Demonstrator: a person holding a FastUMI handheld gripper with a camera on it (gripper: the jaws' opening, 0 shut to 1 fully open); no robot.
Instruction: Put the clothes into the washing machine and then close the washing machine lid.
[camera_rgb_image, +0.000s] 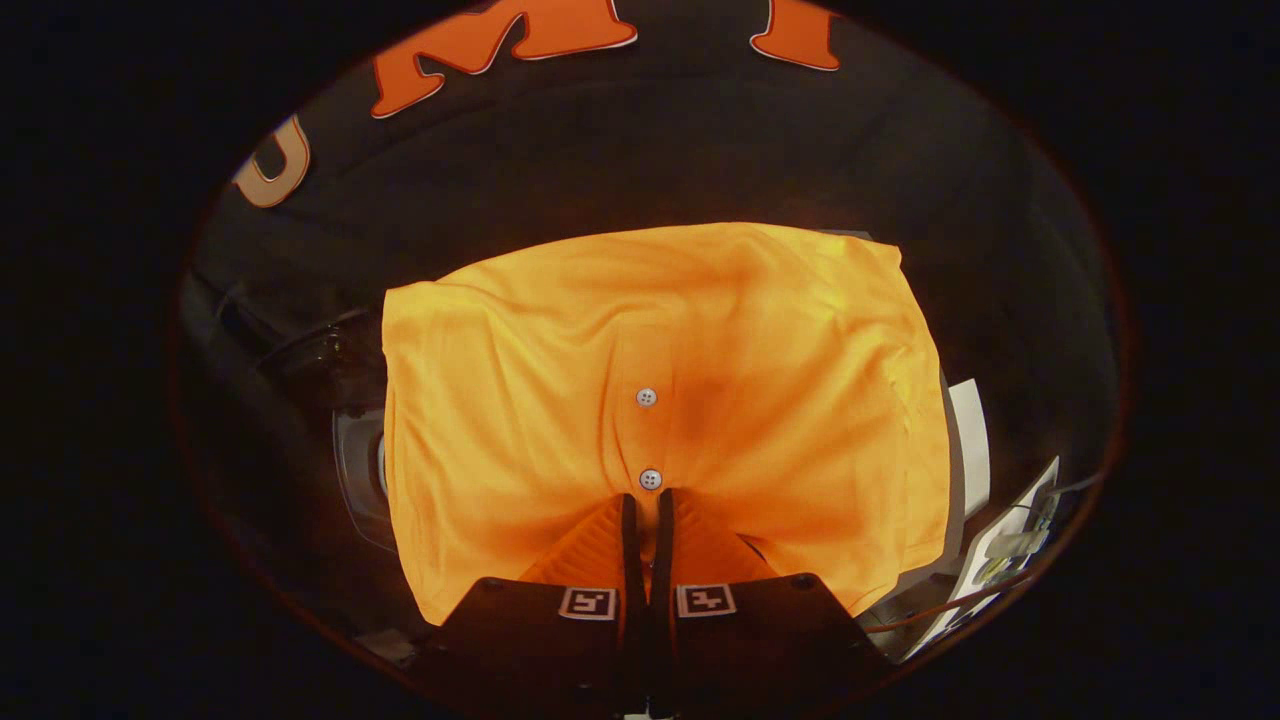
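Observation:
An orange button-up shirt hangs spread out just ahead of my fingers, with two small white buttons down its placket. My gripper is shut on the shirt's collar edge, both fingers pressed together on the fabric below the lower button. Behind the shirt on the left, a dark rounded part of the washing machine with a clear curved lid edge peeks out. The rest of the machine is hidden by the cloth.
A white panel and a white board with cables lie to the right, past the shirt's edge. The dark booth wall stands behind everything.

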